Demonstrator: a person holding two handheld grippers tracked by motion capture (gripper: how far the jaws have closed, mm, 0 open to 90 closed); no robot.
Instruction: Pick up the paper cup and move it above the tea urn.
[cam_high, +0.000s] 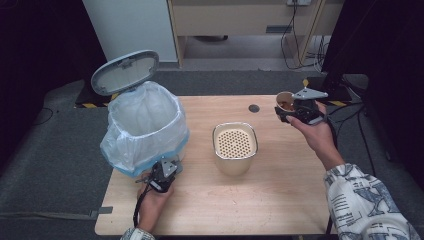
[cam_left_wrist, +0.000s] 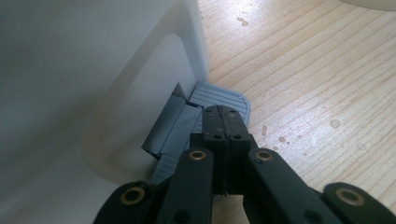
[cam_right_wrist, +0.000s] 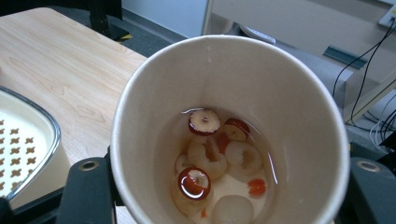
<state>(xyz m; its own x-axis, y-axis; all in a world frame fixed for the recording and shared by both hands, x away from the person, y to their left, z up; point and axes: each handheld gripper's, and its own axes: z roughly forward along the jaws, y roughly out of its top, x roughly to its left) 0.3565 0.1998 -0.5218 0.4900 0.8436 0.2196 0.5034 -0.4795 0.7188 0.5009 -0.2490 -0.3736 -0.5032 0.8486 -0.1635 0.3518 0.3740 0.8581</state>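
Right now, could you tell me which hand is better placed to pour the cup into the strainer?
Right: its gripper already holds the cup near the strainer; the left gripper is shut on the bin's pedal.

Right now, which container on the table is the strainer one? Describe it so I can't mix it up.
Start at the big white pedal bin with the plastic liner on the table's left side. To the right of it, near the table's middle, stands the cream strainer container. Unlike the paper cup held in the right gripper, it has a metal rim and a perforated insert.
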